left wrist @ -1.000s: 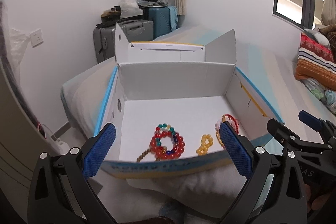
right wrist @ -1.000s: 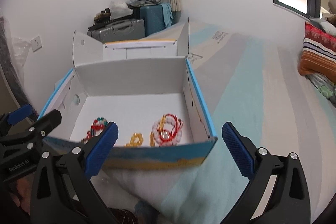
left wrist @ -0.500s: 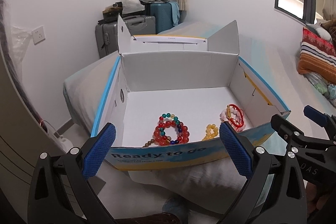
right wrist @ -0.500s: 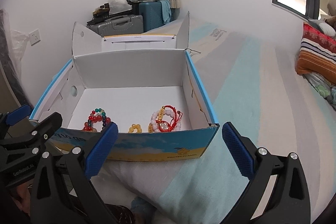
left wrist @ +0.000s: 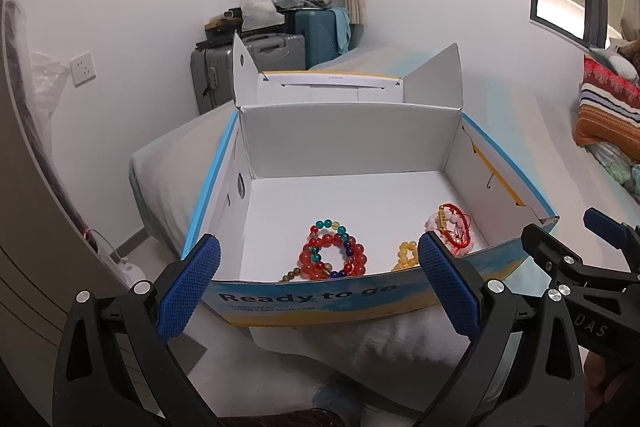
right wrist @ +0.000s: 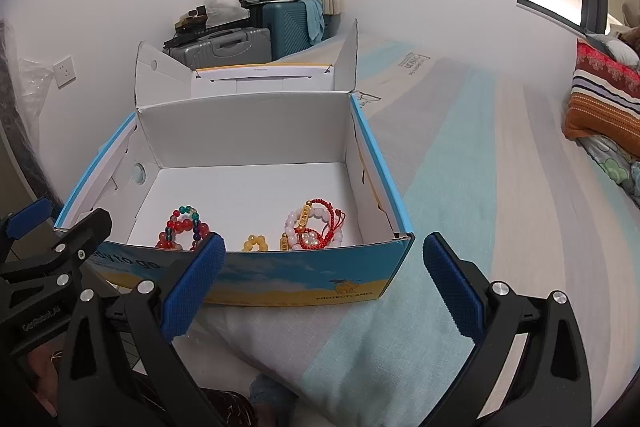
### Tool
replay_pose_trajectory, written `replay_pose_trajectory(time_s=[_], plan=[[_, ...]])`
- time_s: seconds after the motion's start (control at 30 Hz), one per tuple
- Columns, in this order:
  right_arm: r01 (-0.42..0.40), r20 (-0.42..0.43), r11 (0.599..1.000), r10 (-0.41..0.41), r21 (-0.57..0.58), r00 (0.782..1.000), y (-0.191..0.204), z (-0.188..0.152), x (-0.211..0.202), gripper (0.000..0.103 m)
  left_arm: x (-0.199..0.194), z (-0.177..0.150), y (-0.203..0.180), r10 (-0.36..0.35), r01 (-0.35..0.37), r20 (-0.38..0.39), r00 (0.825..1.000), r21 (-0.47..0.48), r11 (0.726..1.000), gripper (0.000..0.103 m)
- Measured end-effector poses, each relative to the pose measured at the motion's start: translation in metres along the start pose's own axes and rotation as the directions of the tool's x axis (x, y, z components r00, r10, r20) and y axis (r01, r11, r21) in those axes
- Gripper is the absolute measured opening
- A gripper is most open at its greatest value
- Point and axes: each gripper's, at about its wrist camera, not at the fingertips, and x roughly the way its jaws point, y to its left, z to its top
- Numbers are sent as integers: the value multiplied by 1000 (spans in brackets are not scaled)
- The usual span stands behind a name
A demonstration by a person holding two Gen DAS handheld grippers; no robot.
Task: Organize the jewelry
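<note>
Bed (right wrist: 460, 155); box (left wrist: 320, 301) reads "Ready to go", "PROTECTCAMEL"; both hand-held grippers (left wrist: 318, 283) (right wrist: 324, 289) released, empty.

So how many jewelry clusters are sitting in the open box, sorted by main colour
Red and multicoloured glass bead bracelets: 1 cluster
Yellow amber bead bracelet: 1
Pink bead and red cord bracelets: 1 cluster
Total: 3 clusters, all inside the white cardboard box.

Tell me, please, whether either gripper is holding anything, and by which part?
Nothing is held: the left gripper and right gripper are both open and empty.
</note>
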Motion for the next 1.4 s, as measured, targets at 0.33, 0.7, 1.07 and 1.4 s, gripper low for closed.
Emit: replay_pose_trajectory(time_s=[0.33,0.7,1.07,1.4], plan=[[1,-2,1000,-1,0,1000,0,0,0,95,1,-1,-7,-5,5,-9,1000,31,1000,97],[2,-5,1000,-2,0,1000,0,0,0,95,3,1,-6,19,-19,-25,999,17,1000,97],[2,-7,1000,-2,0,1000,-2,-1,1,95,0,0,-3,8,-8,-6,1000,12,1000,97],[1,-7,1000,-1,0,1000,-1,-1,1,95,1,2,-3,-1,1,-29,1000,6,1000,97]])
